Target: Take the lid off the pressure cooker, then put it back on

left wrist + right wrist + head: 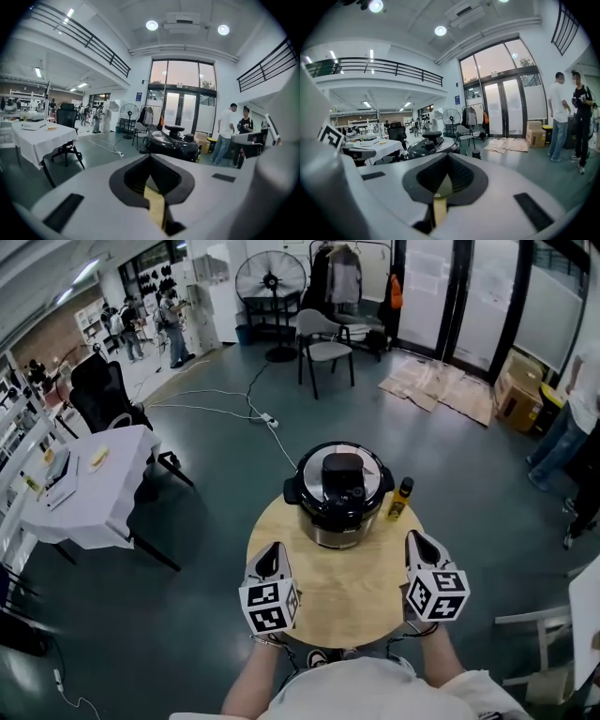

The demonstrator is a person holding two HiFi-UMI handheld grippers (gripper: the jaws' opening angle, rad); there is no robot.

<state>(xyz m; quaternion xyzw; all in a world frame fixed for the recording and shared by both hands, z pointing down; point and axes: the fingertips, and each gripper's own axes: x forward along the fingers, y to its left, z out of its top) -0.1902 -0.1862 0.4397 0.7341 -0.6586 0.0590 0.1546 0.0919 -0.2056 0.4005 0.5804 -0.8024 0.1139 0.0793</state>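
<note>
While both grippers hang over the near half of the round light-wood table [328, 601], neither holds anything: left gripper [271, 551] jaws pressed together, right gripper [418, 542] likewise. The black-and-steel round pressure cooker [339, 512] sits at the far edge, its black knobbed lid [342, 474] on. A yellow black-capped bottle [400, 500] stands just right of it, print too small to read.

The cooker [339, 514] stands on the table [347, 606], towards its far edge, lid [342, 474] on top and bottle [400, 499] just right of it. The left gripper [270, 551] and right gripper [419, 542] are nearer, one to each side.
</note>
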